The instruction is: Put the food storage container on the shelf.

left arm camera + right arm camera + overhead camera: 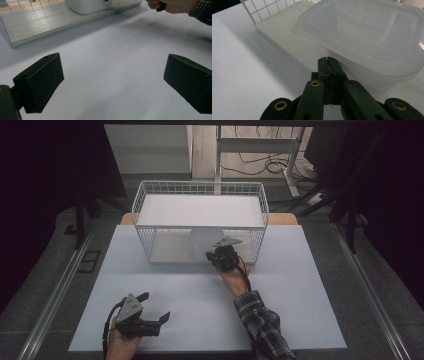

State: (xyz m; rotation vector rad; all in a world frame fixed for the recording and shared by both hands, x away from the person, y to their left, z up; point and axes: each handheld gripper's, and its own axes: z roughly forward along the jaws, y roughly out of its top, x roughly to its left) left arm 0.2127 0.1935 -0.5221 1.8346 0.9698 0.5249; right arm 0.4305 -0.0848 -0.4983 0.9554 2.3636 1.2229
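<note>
Your left gripper rested low on the table, jaws wide, nothing between them. Farther off, your right gripper had its jaws pressed together, empty, tips just short of the tub on the rack's lower shelf.

black claws, brass rivets; plaid sleeve

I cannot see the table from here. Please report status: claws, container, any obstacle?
Left claw open, idle on table. Right claw shut, at rim of translucent container in wire basket; not visibly gripping it. Nothing in the way.
</note>
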